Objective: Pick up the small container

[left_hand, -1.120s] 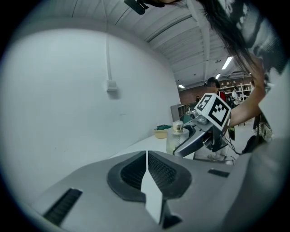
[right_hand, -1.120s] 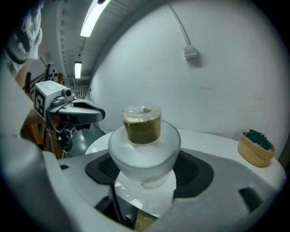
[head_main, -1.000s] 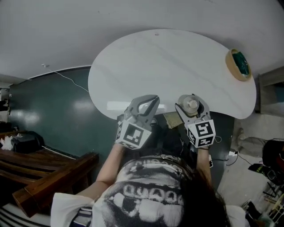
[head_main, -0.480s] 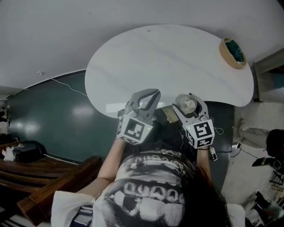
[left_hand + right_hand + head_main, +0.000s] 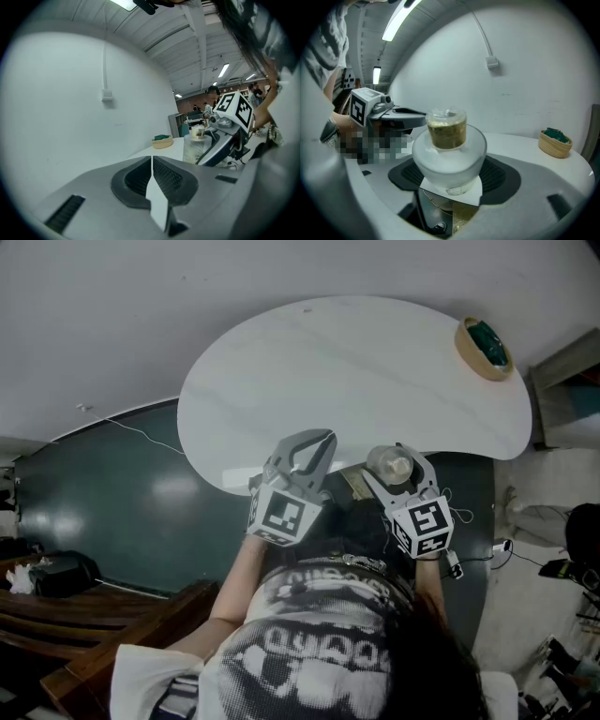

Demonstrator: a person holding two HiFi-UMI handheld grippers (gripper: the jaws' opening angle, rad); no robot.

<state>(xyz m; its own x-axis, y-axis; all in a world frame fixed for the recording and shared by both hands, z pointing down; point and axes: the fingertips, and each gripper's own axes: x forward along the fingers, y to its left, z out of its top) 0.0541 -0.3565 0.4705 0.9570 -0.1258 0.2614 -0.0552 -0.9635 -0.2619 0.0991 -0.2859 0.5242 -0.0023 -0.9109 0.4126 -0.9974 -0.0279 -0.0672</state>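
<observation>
Small container, head view: a small frosted, see-through round container (image 5: 389,466) with a clear narrow top sits between the two jaws of the right claw (image 5: 393,458), at the near edge of the white oval counter (image 5: 356,362). I cannot tell if it rests on the counter.
Left claw, head view: the left claw (image 5: 321,441) is just beside the right claw, over the same near edge, and its tips meet.
Woven bowl, head view: a round tan woven bowl (image 5: 472,352) with something green inside stands at the far right end of the counter, well apart from both claws.
Left claw, left gripper view: the two jaws are pressed together along one seam, with nothing between them. The container (image 5: 194,148) shows behind, held in the right claw (image 5: 206,149).
Right claw, right gripper view: the jaws are partly apart and both ribbed pads (image 5: 499,174) press on the wide frosted body of the container (image 5: 447,157). The clear top shows a yellow-brown filling.
Background, right gripper view: the left claw (image 5: 423,114) is at the left, and the woven bowl (image 5: 555,146) at the right on the counter.
</observation>
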